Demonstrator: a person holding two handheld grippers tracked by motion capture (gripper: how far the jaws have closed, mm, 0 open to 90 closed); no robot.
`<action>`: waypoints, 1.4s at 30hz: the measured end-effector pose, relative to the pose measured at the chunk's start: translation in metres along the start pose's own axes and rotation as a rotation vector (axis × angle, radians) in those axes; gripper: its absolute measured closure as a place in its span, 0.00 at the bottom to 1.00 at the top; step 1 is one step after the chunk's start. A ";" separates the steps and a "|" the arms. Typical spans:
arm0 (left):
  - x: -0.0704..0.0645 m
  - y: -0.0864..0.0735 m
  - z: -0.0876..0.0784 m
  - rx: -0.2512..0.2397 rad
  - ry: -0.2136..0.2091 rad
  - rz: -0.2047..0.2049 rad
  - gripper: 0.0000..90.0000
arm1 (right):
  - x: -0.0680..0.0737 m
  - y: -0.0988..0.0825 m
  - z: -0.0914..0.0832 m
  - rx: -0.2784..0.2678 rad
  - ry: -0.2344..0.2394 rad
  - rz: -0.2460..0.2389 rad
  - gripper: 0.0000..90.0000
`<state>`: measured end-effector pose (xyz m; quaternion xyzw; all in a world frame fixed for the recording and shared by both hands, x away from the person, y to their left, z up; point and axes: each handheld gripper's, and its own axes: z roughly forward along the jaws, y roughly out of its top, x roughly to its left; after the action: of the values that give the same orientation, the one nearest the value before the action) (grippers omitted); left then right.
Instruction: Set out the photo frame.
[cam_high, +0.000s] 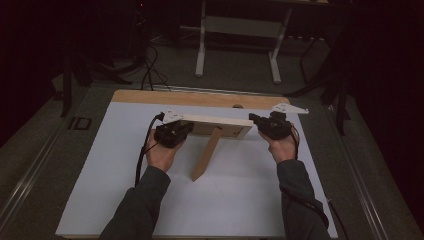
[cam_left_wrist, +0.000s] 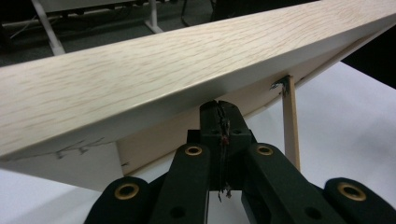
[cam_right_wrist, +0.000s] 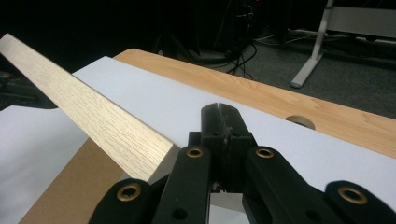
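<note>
White sheet (cam_high: 240, 200) covers the wooden table (cam_high: 200, 98) in a dark room.

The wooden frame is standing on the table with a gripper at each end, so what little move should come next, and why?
Probably open the left gripper a little, so it can take hold of the wooden frame. Both grippers have their jaws pressed shut with nothing between them. The left one sits just under the frame's edge, and the right gripper beside the other end. The frame stands on the white table, propped by its back leg.

White table frame (cam_high: 239, 30), floor cables (cam_high: 148, 70)
</note>
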<state>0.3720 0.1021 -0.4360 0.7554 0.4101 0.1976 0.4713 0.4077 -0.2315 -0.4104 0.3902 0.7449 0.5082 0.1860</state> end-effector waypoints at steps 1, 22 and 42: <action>0.000 0.000 0.000 0.001 -0.001 0.003 1.00 | 0.001 0.000 0.000 0.002 0.002 -0.002 1.00; -0.014 0.008 0.006 -0.010 -0.024 0.017 1.00 | 0.007 0.000 -0.005 0.009 0.044 -0.037 1.00; -0.027 0.011 0.010 -0.008 -0.048 0.039 1.00 | 0.022 -0.002 -0.010 0.015 0.082 -0.093 1.00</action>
<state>0.3681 0.0723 -0.4287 0.7658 0.3831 0.1901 0.4803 0.3866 -0.2210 -0.4055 0.3353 0.7729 0.5092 0.1759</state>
